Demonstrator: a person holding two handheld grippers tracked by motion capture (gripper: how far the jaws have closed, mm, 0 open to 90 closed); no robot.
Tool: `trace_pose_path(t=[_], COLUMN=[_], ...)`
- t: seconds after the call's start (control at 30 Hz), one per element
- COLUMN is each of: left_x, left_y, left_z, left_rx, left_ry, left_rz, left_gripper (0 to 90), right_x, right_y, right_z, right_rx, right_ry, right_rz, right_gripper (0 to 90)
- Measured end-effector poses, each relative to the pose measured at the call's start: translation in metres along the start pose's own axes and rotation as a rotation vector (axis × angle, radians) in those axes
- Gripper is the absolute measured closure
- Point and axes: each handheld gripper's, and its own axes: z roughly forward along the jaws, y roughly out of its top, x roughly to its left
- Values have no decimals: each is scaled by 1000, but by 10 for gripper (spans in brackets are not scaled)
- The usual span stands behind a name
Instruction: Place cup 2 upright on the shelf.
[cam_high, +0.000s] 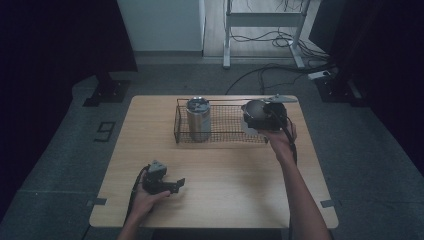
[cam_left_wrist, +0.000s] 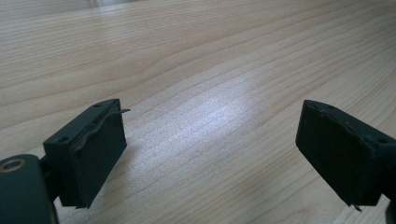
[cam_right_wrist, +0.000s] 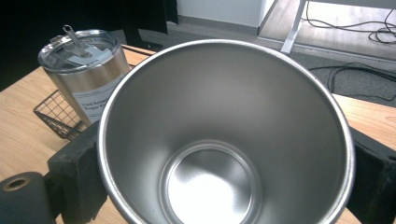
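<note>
Because the right claw (cam_high: 261, 118) gripped a steel cup (cam_high: 254, 116) by its sides, the cup hung tipped over the right end of a wire basket (cam_high: 220, 131), in the upper middle of the high view. In the right gripper view the cup (cam_right_wrist: 224, 135) sat between the two black jaws, one pressing each side, its open mouth turned to the camera and its shiny inside empty. That hold from outside left the rim free, which probably suited setting the cup down into the basket.

A second tumbler (cam_high: 198, 119), lidded and labelled, already stood upright in the left end of the basket; it appeared at the upper left of the right gripper view (cam_right_wrist: 83, 70). The space on its right looked like the spot meant for the cup, though whether the cup touched the basket could not be told.

The left claw (cam_high: 172, 186) lay low over the table (cam_high: 235, 195) at the lower left of the high view, well apart from the basket. In the left gripper view its jaws stood apart with nothing between them, bare wood beneath, seemingly parked out of the way while the right hand (cam_high: 279, 137) worked.
</note>
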Motion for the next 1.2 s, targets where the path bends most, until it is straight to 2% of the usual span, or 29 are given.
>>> trace_pose_path(t=[1.2], left_x=[1], left_y=[0], left_z=[-1], left_rx=[0], left_ry=[-2], left_rz=[5], left_gripper=[87], right_x=[-1], right_y=[20], right_z=[34], right_rx=[31], right_ry=[-10], right_rz=[10], right_gripper=[67])
